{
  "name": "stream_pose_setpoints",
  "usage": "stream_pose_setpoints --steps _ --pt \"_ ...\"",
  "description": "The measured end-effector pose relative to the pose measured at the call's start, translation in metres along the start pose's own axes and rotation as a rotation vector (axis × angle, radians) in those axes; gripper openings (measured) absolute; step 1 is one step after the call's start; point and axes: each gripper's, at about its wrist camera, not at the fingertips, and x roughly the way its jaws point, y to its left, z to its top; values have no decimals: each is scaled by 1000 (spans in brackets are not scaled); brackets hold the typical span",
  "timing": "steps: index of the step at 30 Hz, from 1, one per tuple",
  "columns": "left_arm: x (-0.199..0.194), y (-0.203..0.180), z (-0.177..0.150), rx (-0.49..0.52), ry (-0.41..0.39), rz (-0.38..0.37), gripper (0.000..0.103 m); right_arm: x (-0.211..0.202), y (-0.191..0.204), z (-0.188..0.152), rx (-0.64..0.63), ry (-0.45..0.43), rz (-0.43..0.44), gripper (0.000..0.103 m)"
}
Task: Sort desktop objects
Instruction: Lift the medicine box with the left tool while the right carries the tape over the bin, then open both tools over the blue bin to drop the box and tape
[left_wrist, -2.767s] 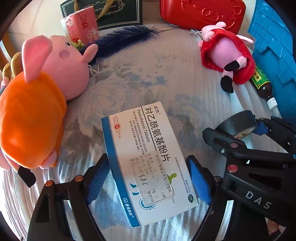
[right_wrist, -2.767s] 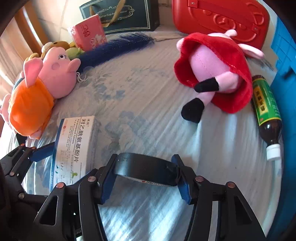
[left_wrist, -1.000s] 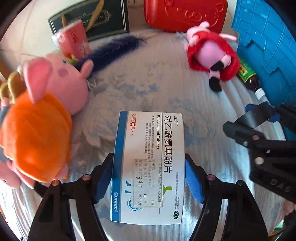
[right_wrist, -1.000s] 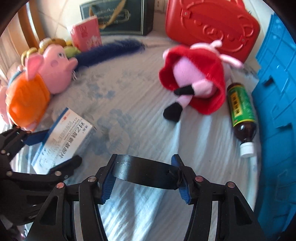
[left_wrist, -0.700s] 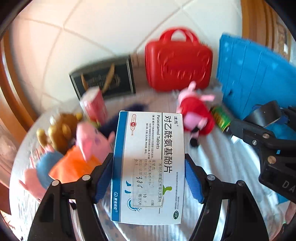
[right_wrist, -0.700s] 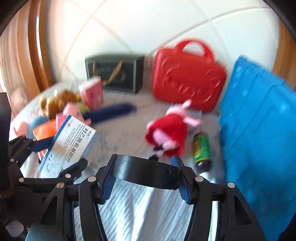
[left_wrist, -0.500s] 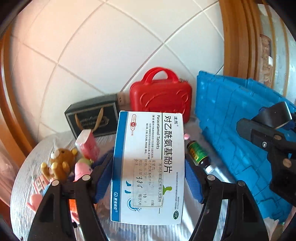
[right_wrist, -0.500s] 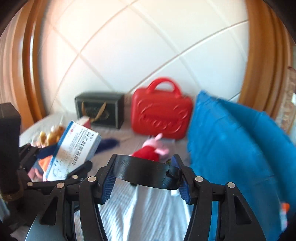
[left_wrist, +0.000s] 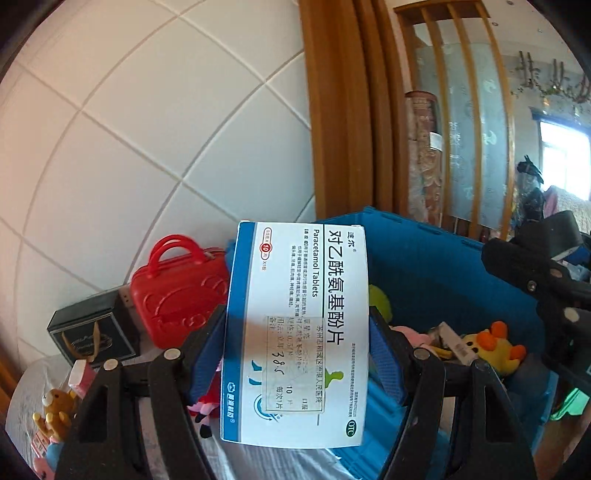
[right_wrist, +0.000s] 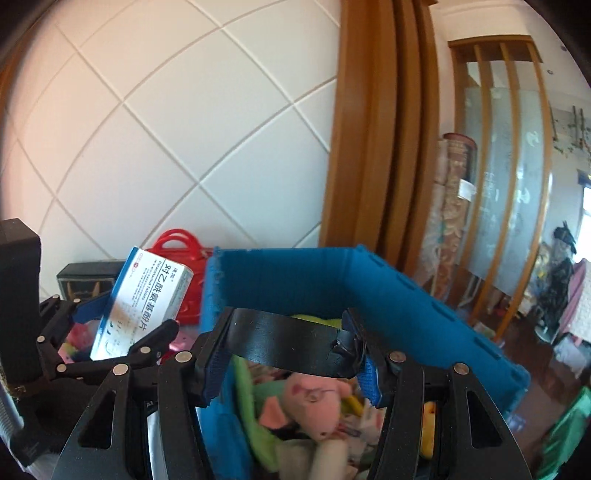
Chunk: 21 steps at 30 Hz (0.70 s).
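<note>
Both claws now raised off table: left claw (left_wrist: 297, 354) clamping paracetamol box (left_wrist: 295, 332), right claw (right_wrist: 290, 356) clamping black band (right_wrist: 288, 343).

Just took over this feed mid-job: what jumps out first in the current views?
The white-and-blue Paracetamol box fills the left wrist view, clamped between the left gripper fingers above the table. Right of it stands the blue bin, toys inside, with the right gripper holding a black strip over it.
</note>
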Motion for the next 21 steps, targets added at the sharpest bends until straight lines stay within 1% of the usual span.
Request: stream_pose_setpoints --steps 3,5,7,10,11,12,13,15,17,18,21 --pt "3 -43 8 66 -2 -34 72 2 -31 -7 -3 8 -70 57" --pt "8 -61 13 94 12 -47 71 11 -48 -13 1 28 -95 57" --pt "19 -77 15 120 45 -60 72 20 -64 -18 15 48 -111 57" --pt "28 -93 15 119 103 -121 72 32 -86 -27 29 81 -127 57" --pt "30 -99 16 124 121 -130 74 35 -92 -30 33 91 -130 57" --pt "33 -104 17 128 143 -136 81 43 -97 -32 32 109 -130 57" --pt "37 -108 17 130 164 -141 83 50 -101 -35 28 134 -129 58" --pt "41 -111 13 132 195 -140 83 60 -111 -42 32 168 -145 68" --pt "44 -110 12 128 212 -141 83 64 -122 -47 46 182 -165 96" --pt "45 -110 13 123 217 -131 84 64 -127 -49 58 183 -158 101" --pt "44 -108 11 120 230 -116 85 63 -136 -52 93 197 -108 103"
